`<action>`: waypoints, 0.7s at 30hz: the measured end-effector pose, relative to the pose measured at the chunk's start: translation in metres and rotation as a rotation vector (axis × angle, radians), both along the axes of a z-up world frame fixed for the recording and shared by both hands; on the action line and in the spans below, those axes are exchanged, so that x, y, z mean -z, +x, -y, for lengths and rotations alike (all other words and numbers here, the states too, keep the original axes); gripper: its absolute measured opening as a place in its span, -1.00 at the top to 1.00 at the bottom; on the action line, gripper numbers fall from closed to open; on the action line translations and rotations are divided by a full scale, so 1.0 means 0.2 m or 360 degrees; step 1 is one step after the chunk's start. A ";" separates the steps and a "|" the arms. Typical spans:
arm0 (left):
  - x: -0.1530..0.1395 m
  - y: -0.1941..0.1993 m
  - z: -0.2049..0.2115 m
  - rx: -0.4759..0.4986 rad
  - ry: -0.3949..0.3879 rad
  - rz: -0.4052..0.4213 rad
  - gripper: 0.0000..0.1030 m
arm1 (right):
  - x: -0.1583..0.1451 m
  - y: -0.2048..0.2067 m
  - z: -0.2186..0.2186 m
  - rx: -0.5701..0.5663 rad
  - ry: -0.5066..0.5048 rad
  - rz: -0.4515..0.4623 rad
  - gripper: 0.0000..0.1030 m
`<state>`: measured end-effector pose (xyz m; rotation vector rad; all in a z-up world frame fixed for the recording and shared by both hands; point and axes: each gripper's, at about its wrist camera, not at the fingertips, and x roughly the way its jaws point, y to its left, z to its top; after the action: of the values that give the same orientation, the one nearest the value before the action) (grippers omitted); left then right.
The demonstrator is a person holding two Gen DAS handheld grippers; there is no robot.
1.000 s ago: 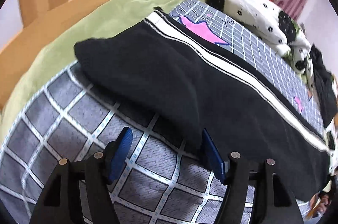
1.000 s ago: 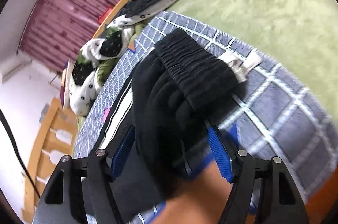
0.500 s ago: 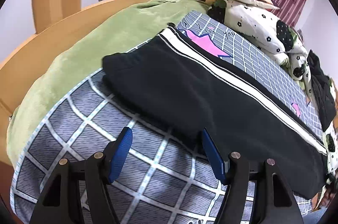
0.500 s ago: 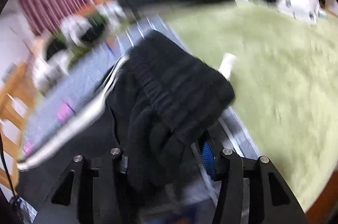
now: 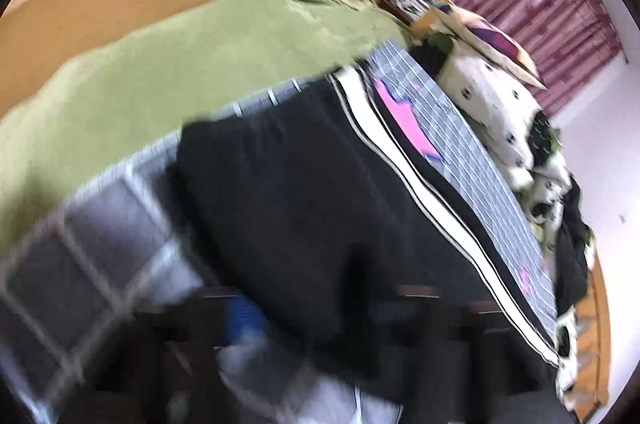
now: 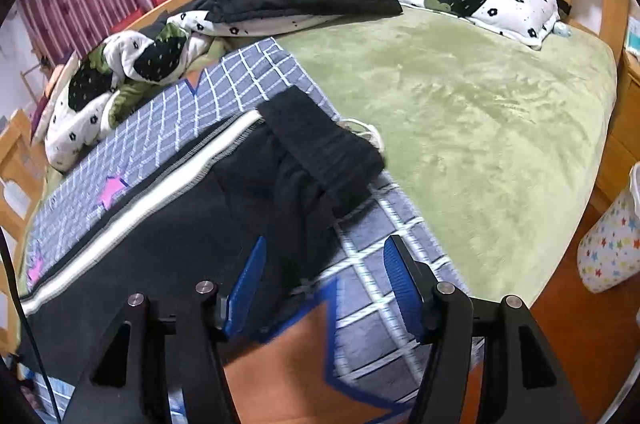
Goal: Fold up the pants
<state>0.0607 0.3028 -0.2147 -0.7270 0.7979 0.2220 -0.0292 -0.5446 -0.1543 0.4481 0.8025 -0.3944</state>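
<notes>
With the pants (image 6: 192, 224) lying lengthwise on the checked blanket (image 6: 248, 84), waistband (image 6: 320, 148) at 12 o'clock of the wide-open, empty right gripper (image 6: 324, 284), the lengthwise fold looks done; next needs regripping an end, left gripper (image 5: 312, 308) too blurred to tell.

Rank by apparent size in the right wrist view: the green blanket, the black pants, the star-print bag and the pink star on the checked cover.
1. green blanket
2. black pants, close to the camera, so the gap with the blanket is unsure
3. star-print bag, partly cut off at the edge
4. pink star
</notes>
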 end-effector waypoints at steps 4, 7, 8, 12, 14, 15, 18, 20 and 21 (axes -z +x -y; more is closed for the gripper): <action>-0.13 -0.04 -0.12 -0.0040 0.0029 0.0152 0.64 | -0.07 0.06 -0.12 -0.0023 -0.0018 0.0012 -0.17; -0.17 -0.05 -0.13 -0.0053 0.0299 -0.0037 0.28 | -0.14 0.10 -0.23 -0.0088 -0.0075 0.0046 -0.17; -0.17 -0.05 -0.14 -0.0067 0.0364 -0.0086 0.21 | -0.16 0.13 -0.27 -0.0118 -0.0092 0.0054 -0.17; -0.27 -0.13 -0.16 -0.0035 0.0473 -0.0031 0.21 | -0.19 0.26 -0.40 -0.0226 -0.0106 0.0059 -0.17; -0.34 -0.11 -0.15 -0.0005 0.0520 -0.0004 0.21 | -0.19 0.34 -0.47 -0.0282 -0.0123 0.0065 -0.17; -0.38 -0.08 -0.13 0.0028 0.0550 0.0016 0.21 | -0.19 0.39 -0.51 -0.0318 -0.0138 0.0061 -0.17; -0.47 0.11 -0.04 0.0180 0.0613 0.0016 -0.12 | -0.17 0.56 -0.66 -0.0448 -0.0196 0.0038 -0.17; -0.48 0.25 0.02 0.0247 0.0635 0.0009 -0.12 | -0.13 0.70 -0.78 -0.0573 -0.0254 -0.0002 -0.17; -0.47 0.33 0.04 0.0274 0.0652 -0.0004 -0.12 | -0.11 0.76 -0.82 -0.0619 -0.0282 -0.0016 -0.17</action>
<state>0.1272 0.2948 -0.1200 -0.2710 0.7815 0.2221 0.1224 -0.3797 -0.1317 0.1186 0.8353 -0.1038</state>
